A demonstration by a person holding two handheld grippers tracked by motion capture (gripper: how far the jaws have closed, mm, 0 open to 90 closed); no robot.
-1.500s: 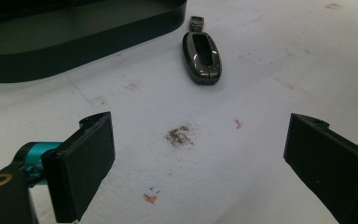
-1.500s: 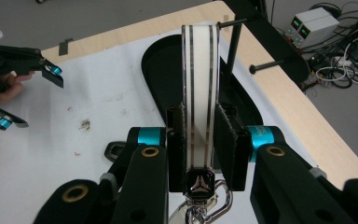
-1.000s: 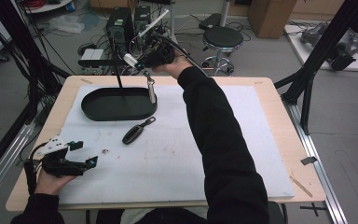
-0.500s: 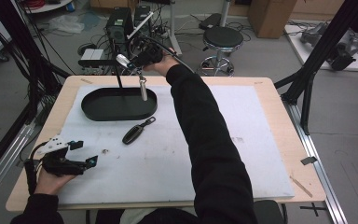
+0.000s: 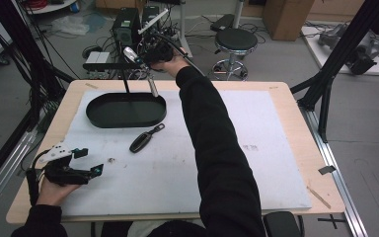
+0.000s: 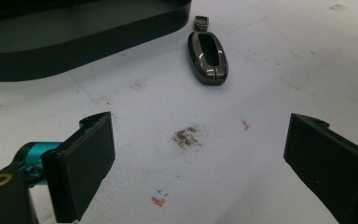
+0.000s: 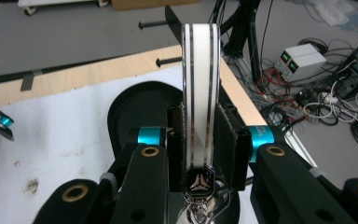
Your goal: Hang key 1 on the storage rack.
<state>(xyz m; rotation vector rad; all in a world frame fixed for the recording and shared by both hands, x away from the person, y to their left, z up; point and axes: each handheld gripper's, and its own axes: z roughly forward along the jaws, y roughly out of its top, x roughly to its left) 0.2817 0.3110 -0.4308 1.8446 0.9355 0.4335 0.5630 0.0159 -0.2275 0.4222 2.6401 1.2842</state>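
Right gripper (image 7: 200,140) is clamped on a white key fob (image 7: 200,93) with dark stripes, held upright above the far rim of the black oval tray (image 5: 126,116). A thin black post (image 5: 126,84) rises from the tray at the fob's nine o'clock, close beside it. Left gripper (image 6: 196,154) rests near the table's (image 5: 286,86) front left corner on the white mat (image 5: 266,143), jaws spread wide, empty. At its one o'clock lies a dark key fob (image 5: 143,140), just clear of the tray, with a dirt smudge (image 6: 186,136) between.
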